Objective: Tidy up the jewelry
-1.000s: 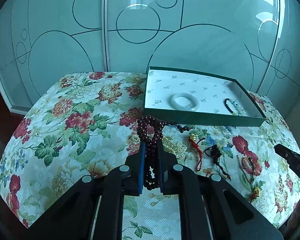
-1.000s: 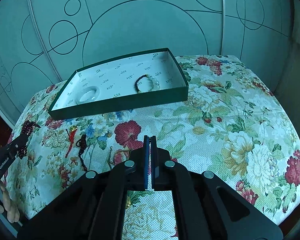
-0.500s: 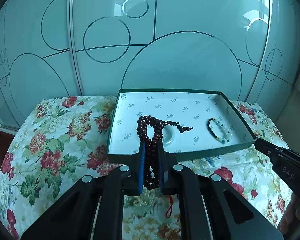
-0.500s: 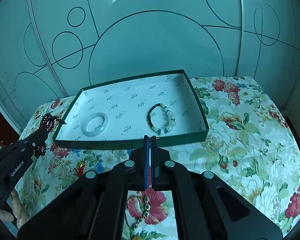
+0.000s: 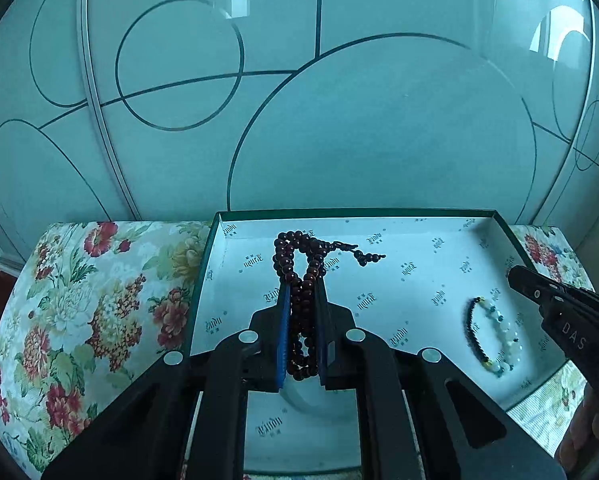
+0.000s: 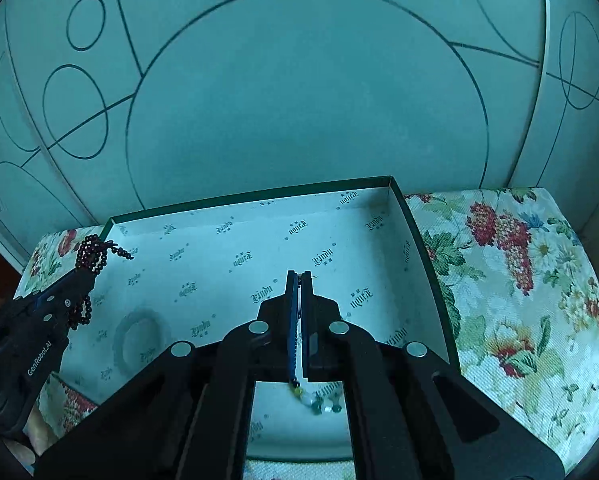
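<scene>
Over green box (image 5: pixel 203 276): left tool (image 5: pixel 302 300) pinching dark bead strand (image 5: pixel 299 264); right tool (image 6: pixel 299 280) closed (beaded bracelet (image 5: pixel 491 336) beneath).

The box (image 5: pixel 203 280) is open on top, its low green walls the only barrier. Bare floor lies between the bangle (image 6: pixel 137 338) on the left and the beaded bracelet (image 5: pixel 489 338) on the right. Glass doors (image 5: pixel 339 120) stand close behind.

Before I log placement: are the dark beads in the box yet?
Not yet: the dark beads hang pinched in the left gripper above the box.
</scene>
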Tool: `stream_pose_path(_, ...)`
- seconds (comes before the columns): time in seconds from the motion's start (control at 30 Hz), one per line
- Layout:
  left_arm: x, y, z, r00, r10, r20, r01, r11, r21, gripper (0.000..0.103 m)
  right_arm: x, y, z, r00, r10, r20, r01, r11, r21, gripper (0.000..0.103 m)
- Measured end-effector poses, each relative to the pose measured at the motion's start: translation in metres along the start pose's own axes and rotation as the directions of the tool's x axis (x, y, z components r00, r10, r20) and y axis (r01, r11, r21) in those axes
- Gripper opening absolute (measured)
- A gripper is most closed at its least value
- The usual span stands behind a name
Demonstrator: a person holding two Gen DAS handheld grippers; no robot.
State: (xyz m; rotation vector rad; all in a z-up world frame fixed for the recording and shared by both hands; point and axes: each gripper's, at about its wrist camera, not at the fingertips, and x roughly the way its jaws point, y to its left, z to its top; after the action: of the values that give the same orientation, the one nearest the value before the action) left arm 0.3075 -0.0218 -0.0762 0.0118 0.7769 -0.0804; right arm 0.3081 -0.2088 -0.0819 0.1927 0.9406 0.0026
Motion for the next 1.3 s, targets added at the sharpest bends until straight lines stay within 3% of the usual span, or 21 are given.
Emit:
stream_pose_path(0.53, 0.053, 0.003, 0.007, 0.994, -0.007, -0.113, 0.006, 1.0, -0.001, 0.013, 0.05, -0.006, 0.012, 0.994, -0.032, -0.108, 0.031, 0.999, -0.005, 0.004)
stream_pose_path(0.67, 0.052, -0.003, 0.008, 0.993, 0.007, -0.121, -0.002, 0.999, 0.038, 0.036, 0.049, -0.006, 0.01, 0.994, -0.028, -0.109, 0.03, 0.999, 0.019, 0.016)
stream_pose_path(0.77, 0.044, -0.006, 0.007, 0.994, 0.005, -0.11, 0.0, 0.999, 0.04, 0.051, 0.036, -0.007, 0.011, 0.996, -0.021, -0.088, 0.023, 1.0, 0.018, 0.017)
stream_pose_path(0.9, 0.02, -0.003, 0.006, 0.997, -0.023, -0.078, 0.024, 1.0, 0.007, 0.061, 0.003, -0.014, 0.008, 0.999, -0.009, -0.036, 0.01, 0.999, 0.032, 0.024)
stream_pose_path(1.1, -0.031, 0.005, -0.017, 0.998, -0.049, -0.042, 0.048, 0.998, -0.029, 0.062, -0.051, -0.032, -0.026, 1.0, -0.015, 0.027, 0.014, 0.998, 0.053, 0.024)
stream_pose_path(1.3, -0.077, 0.016, -0.066, 0.999, -0.026, -0.032, 0.024, 0.998, -0.06, 0.062, -0.084, -0.043, -0.081, 1.0, -0.027, -0.001, 0.027, 0.997, 0.077, 0.024)
